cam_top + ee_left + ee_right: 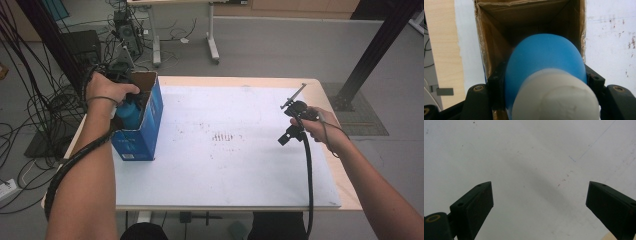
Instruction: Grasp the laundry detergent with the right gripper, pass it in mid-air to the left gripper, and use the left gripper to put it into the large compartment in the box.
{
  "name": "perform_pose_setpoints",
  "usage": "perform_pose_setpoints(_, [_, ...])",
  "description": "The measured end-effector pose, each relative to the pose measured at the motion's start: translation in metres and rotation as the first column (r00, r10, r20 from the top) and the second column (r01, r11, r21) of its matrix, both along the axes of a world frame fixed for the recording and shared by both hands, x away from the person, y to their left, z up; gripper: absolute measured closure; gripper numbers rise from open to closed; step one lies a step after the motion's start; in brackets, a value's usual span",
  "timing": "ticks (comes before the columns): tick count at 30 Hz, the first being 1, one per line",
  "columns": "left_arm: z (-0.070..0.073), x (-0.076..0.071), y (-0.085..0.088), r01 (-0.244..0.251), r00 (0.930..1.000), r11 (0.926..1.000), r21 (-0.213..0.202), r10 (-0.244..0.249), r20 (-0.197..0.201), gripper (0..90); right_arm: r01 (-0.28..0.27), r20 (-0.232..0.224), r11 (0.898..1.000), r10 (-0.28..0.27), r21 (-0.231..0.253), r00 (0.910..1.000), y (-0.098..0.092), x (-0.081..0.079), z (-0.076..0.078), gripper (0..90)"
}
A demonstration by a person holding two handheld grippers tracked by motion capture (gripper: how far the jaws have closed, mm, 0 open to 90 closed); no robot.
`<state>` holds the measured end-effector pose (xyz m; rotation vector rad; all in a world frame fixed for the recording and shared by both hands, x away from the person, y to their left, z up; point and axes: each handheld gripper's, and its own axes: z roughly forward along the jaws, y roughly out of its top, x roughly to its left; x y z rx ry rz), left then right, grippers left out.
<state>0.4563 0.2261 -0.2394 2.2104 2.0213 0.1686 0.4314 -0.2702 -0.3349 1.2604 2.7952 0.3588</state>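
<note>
Gripping a blue bottle point(544, 62) with a white cap point(555, 97) just behind its rounded body, the left tongs point(544, 82) press on it from both sides at the bottom of the left gripper view. The bottle's long axis runs straight away from those tongs, blue end first, into the open mouth of a cardboard box point(496, 42) whose brown inner walls fill the upper half of that frame. In the high view the same box shows blue outside point(145, 125), standing at the left edge of the white worktop point(240, 165), with the left hand point(107, 92) above its opening and the bottle point(129, 112) partly inside. So the move to come looks like a lowering along the bottle's own axis, with the box walls close on either side.

Farther right, the right tongs point(539, 205) stand wide apart with nothing between them, over bare worktop. In the high view the right hand point(317, 125) sits at mid right, well apart from the box, so the left hand is by far the nearer one.
</note>
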Motion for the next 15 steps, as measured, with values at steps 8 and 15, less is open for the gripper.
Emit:
perform_pose_setpoints(8, [-0.014,-0.001,0.001,-0.002,0.9999,0.9999,0.011,0.002,-0.017,37.6,0.003,0.002,1.0,-0.003,0.004,1.0,0.0,-0.001,0.0,7.3])
perform_pose_setpoints(15, [-0.02,-0.003,0.002,-0.001,0.9998,1.0,0.007,0.001,-0.019,37.6,0.004,0.001,1.0,-0.004,0.0,1.0,-0.001,-0.001,-0.001,7.2])
